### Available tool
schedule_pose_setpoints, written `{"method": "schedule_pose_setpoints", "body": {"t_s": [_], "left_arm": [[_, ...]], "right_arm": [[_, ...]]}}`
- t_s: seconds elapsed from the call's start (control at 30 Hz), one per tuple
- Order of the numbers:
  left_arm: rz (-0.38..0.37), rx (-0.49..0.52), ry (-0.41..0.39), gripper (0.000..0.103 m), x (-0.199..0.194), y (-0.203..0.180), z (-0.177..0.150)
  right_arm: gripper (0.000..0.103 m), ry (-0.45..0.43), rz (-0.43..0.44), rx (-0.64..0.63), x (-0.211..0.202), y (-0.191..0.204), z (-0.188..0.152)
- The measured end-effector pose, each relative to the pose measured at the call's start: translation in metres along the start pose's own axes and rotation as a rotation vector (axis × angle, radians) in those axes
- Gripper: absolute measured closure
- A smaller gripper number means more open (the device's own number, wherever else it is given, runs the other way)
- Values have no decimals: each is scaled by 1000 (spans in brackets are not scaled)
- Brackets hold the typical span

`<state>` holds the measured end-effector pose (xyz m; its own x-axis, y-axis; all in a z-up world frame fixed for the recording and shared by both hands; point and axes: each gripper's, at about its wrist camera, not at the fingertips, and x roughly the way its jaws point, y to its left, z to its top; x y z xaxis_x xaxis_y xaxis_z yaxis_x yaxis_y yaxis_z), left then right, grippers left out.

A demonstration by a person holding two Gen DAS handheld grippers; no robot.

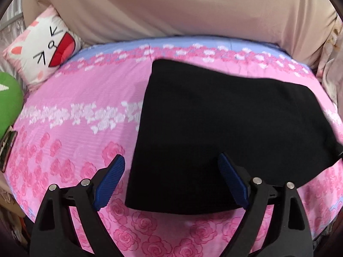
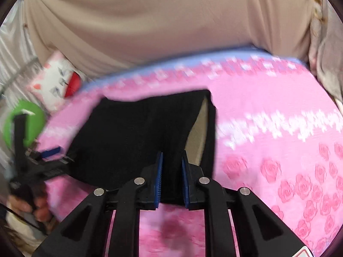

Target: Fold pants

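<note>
The black pants [image 1: 225, 132] lie folded in a rough rectangle on the pink rose-print bedspread [image 1: 70, 128]. My left gripper [image 1: 171, 165] is open, its blue pads on either side of the pants' near left corner, holding nothing. In the right wrist view my right gripper [image 2: 171, 160] is shut on a fold of the black pants [image 2: 137, 137] and lifts the near edge; a beige lining [image 2: 197, 141] shows on the raised right part. The left gripper [image 2: 46, 160] shows at the far left in a hand.
A white cat-face pillow [image 1: 42, 47] and a green plush [image 1: 8, 105] sit at the bed's left edge. A beige sheet or cover [image 1: 171, 10] rises behind the bed. Crumpled pale fabric [image 1: 330, 68] lies at the right edge.
</note>
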<state>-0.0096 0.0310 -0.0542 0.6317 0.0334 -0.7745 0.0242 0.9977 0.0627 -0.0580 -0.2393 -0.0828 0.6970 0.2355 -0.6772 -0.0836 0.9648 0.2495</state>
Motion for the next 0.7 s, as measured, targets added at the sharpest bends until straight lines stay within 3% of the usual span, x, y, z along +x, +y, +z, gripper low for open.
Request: {"method": "schedule_pose_setpoints", "body": {"t_s": [0.03,0.07,0.13,0.2,0.27,0.4,0.43,0.5,0.53,0.6,0.7], "left_arm": [[-2,-5,13,17,4,0,-1],[-1,-6,16,17,6,0,-2],[20,8,1,14,6,-1,-4],[20,3,-2,12,7,1,-5],[14,-10,6,11,9,3,-4],[16,-5,-1,11,8,3,-2],[15,-3,-1,11,8,2,-2],[6,-1,0,11,8,2,-1],[-4,-8,-1,11,9,4,0],[-6,-8,1,11,11,5,2],[-13,-12,4,10,14,6,5]], "right_arm": [[83,54,19,16,22,-10,-10],[84,11,51,53,18,-18,-11],[81,7,52,111,1,-20,1],[81,-87,28,47,-20,-6,17],[81,-110,39,-36,-22,13,39],[82,-27,50,-146,35,31,72],[87,-2,47,-161,50,32,76],[99,56,-119,-190,94,23,84],[99,67,-122,-182,101,20,84],[98,45,-78,-114,86,14,85],[94,-53,-50,-128,41,25,72]]}}
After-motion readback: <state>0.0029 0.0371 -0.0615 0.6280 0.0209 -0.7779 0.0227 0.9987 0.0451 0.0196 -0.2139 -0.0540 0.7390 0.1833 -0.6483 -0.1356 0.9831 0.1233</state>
